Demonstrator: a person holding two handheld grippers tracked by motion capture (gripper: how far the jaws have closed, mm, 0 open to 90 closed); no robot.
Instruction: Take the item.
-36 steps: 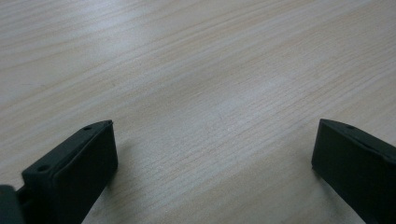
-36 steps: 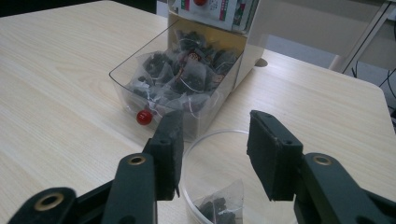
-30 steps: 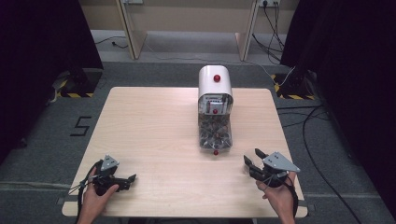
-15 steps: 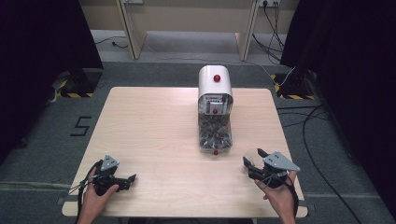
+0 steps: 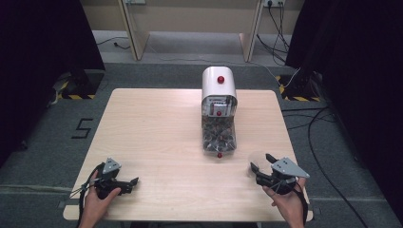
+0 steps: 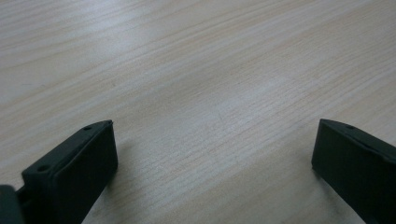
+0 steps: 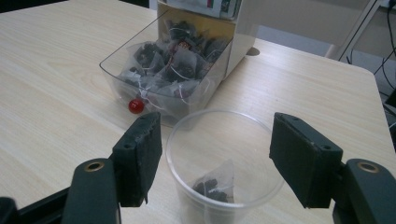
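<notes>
Sitting low in the right gripper view, the clear plastic cup (image 7: 224,158) holds one tea bag (image 7: 215,183), while the open drawer (image 7: 163,70) of the white dispenser (image 5: 219,90) at upper centre is heaped with tea bags. My right claw (image 7: 215,163) has just been opening; its pads flank the cup without pressing it, and the hand has not shifted since earlier. At the high view's lower left, my left claw (image 6: 212,158) gapes wide over bare surface (image 5: 157,137).
</notes>
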